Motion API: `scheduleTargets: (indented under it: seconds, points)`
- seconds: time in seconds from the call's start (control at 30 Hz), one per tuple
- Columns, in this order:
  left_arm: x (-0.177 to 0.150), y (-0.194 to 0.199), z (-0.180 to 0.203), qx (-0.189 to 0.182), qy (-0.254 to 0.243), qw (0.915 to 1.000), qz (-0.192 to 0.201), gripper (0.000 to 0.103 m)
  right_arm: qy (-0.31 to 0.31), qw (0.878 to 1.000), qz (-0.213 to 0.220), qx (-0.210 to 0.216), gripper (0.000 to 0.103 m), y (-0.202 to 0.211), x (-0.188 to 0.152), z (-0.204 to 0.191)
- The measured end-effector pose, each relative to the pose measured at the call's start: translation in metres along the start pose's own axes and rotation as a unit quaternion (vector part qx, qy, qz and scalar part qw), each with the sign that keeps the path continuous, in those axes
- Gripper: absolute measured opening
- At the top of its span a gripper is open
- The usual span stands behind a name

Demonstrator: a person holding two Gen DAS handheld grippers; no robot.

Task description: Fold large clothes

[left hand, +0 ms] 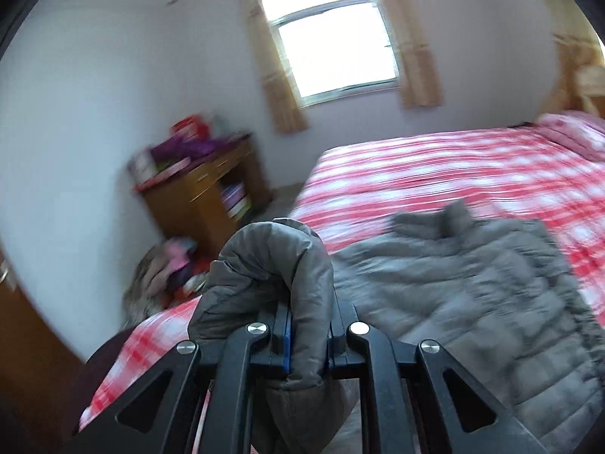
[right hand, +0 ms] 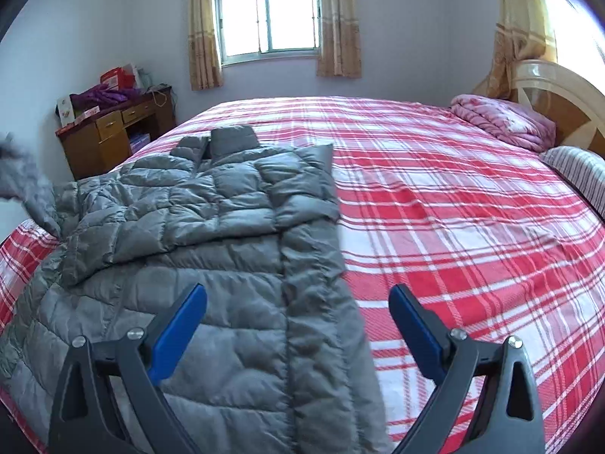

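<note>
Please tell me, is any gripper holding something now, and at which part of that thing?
The left gripper is shut on a sleeve of the grey down jacket, near its end. The right gripper is open and holds nothing.

Left black two-finger gripper with blue pads: jaws drawn close together, clamped on a bunched fold of grey quilted padded jacket. Fabric pinched between the pads, bulging up and over the fingertips and hanging below the linkage. Pointing somewhat below level. Four silver pivot pins on the linkage visible, arms angled inward.

Right black two-finger gripper with blue pads: jaws spread wide, nothing between the pads. Fingers splayed outward, tips well apart. Tilted downward, poised above the bed surface, touching nothing.
</note>
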State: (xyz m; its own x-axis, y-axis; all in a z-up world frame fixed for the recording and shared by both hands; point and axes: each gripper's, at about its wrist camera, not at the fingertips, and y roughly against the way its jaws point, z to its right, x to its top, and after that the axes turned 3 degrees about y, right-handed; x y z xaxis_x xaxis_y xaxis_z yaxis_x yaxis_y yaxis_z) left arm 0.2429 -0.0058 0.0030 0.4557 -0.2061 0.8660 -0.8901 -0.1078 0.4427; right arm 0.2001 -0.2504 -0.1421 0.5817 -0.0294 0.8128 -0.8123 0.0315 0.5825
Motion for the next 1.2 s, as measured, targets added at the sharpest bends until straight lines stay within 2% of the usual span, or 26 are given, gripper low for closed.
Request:
scheduleTargets:
  seconds: [0.17,0.27,0.33,0.37,0.4,0.43,0.47,0.53,0.57,0.7,0.83,0.97,1.07,1.1,1.17,1.2]
  points:
    - [0.004,0.014,0.111,-0.085,-0.059,0.9942,0.029,0.012,-0.027,1.0,-0.001,-0.005,0.099,0.003,-0.009,0.025]
    - [-0.006,0.015,0.162,-0.111,-0.087,0.9895,0.03,0.016,-0.041,0.999,-0.007,-0.009,0.099,0.001,-0.015,0.037]
    - [-0.014,0.013,0.188,-0.103,-0.113,0.9879,0.026,0.032,-0.047,0.999,-0.013,-0.01,0.099,0.0,-0.019,0.043]
    - [-0.016,0.012,0.197,-0.097,-0.118,0.9879,0.025,0.053,-0.05,0.999,-0.015,-0.01,0.099,-0.001,-0.021,0.045]
    - [-0.018,0.013,0.198,-0.097,-0.117,0.988,0.027,0.063,-0.051,0.998,-0.018,-0.01,0.099,-0.001,-0.022,0.046]
    - [-0.02,0.014,0.197,-0.095,-0.112,0.9886,0.032,0.079,-0.051,0.998,-0.021,-0.009,0.099,-0.002,-0.024,0.047]
    - [-0.021,0.017,0.194,-0.089,-0.107,0.9894,0.041,0.086,-0.052,0.998,-0.025,-0.008,0.099,-0.004,-0.025,0.048]
    - [-0.024,0.013,0.174,-0.069,-0.099,0.9916,0.048,0.09,-0.051,0.998,-0.031,-0.007,0.099,-0.006,-0.026,0.049]
    - [-0.025,0.01,0.171,-0.064,-0.095,0.9923,0.047,0.09,-0.051,0.998,-0.032,-0.007,0.099,-0.007,-0.026,0.05]
    - [-0.035,-0.011,0.115,-0.029,-0.055,0.9977,0.024,0.09,-0.05,0.998,-0.038,0.001,0.099,-0.008,-0.018,0.04]
    - [-0.055,-0.033,0.062,0.007,-0.018,0.9998,-0.006,0.091,-0.03,0.998,-0.031,0.033,0.102,-0.007,0.004,0.015]
    - [-0.081,-0.072,0.033,0.062,0.001,0.9964,-0.057,0.091,-0.007,0.997,-0.039,0.062,0.103,-0.02,0.024,-0.012]
    - [-0.1,-0.099,0.02,0.09,0.016,0.9906,-0.101,0.091,-0.024,0.995,-0.06,0.076,0.103,-0.045,0.036,-0.025]
    - [-0.109,-0.109,0.017,0.102,0.021,0.9877,-0.117,0.091,-0.03,0.993,-0.073,0.088,0.101,-0.057,0.038,-0.029]
    - [-0.124,-0.123,0.012,0.117,0.025,0.983,-0.139,0.091,-0.037,0.99,-0.094,0.094,0.075,-0.076,0.039,-0.035]
    - [-0.129,-0.129,0.01,0.12,0.027,0.9816,-0.146,0.091,-0.041,0.987,-0.117,0.106,0.056,-0.09,0.037,-0.038]
